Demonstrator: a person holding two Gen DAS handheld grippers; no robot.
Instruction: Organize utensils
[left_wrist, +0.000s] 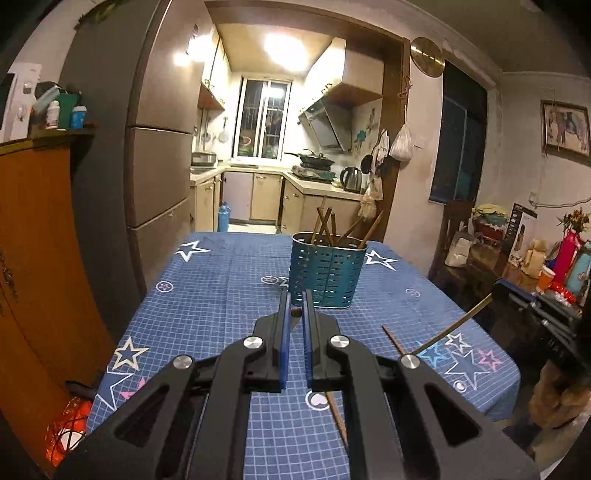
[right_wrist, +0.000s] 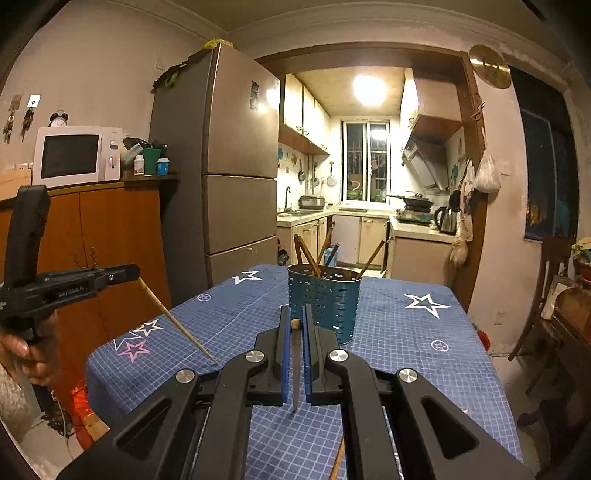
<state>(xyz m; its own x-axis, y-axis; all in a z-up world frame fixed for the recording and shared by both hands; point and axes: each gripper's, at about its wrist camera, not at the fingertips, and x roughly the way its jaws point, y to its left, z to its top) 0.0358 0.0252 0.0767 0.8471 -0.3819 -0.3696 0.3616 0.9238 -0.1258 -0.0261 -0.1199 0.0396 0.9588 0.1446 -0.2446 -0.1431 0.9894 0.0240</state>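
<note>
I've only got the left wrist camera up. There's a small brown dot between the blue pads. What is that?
Observer: A chopstick, seen end-on. The right wrist view shows it slanting from the left gripper down toward the tablecloth.
Operator: What about the other gripper?
Observer: The right gripper is shut on a second chopstick, thin tip toward its camera.
Operator: Who's holding mine?
Observer: A person's hand grips its handle.
</note>
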